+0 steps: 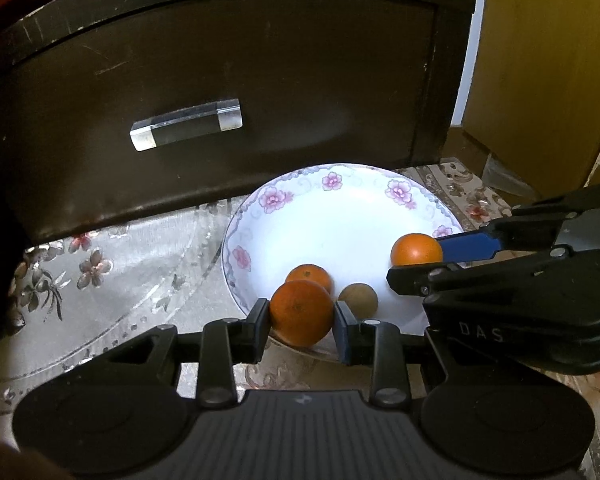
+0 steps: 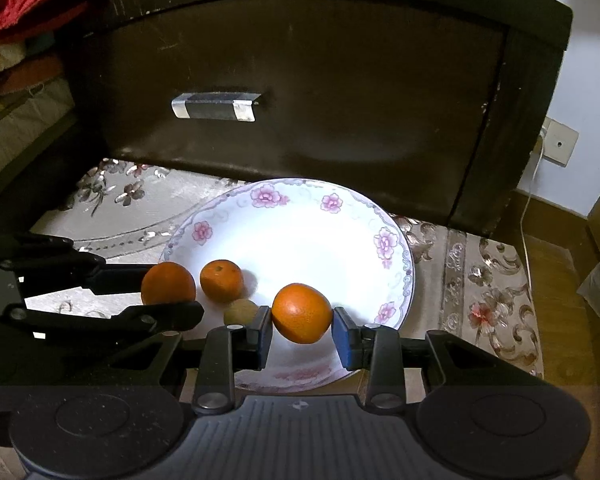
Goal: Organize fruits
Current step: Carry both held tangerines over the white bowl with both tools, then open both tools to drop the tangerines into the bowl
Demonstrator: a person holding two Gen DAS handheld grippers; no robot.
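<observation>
Left tool point(image 1: 302, 314) sits closest in the left wrist view, jaws closed down onto a round orange mandarin with pebbled skin point(image 1: 301, 312), pinched across its middle, over the near rim of the white ceramic plate with pink flower border point(image 1: 260, 204). On the plate lie a second orange mandarin point(image 1: 310, 274) and a small round tan-brown fruit point(image 1: 360, 298), just beside each other. Right tool point(image 1: 432, 268) comes in from the right, clamped on a third mandarin point(image 1: 416, 249), held above the plate. Plate rests on a floral patterned cloth point(image 1: 112, 272) in front of a dark wooden drawer front with clear bar handle point(image 1: 186, 124).

Right wrist view: right tool point(image 2: 302, 330) nearest, jaws narrowed onto its mandarin point(image 2: 302, 312), grip again across the widest part. Left tool point(image 2: 172, 292) enters from the left carrying its mandarin point(image 2: 168, 282) at the plate's point(image 2: 384, 240) left edge. Loose mandarin point(image 2: 221, 280) and the tan fruit point(image 2: 240, 312) sit on the plate.

Handling, my read: light fruit, skin soft and slightly yielding, so squeeze gently; round, so they'll roll once released. Equator grip looks right. Plate is brittle, so lower rather than drop.
</observation>
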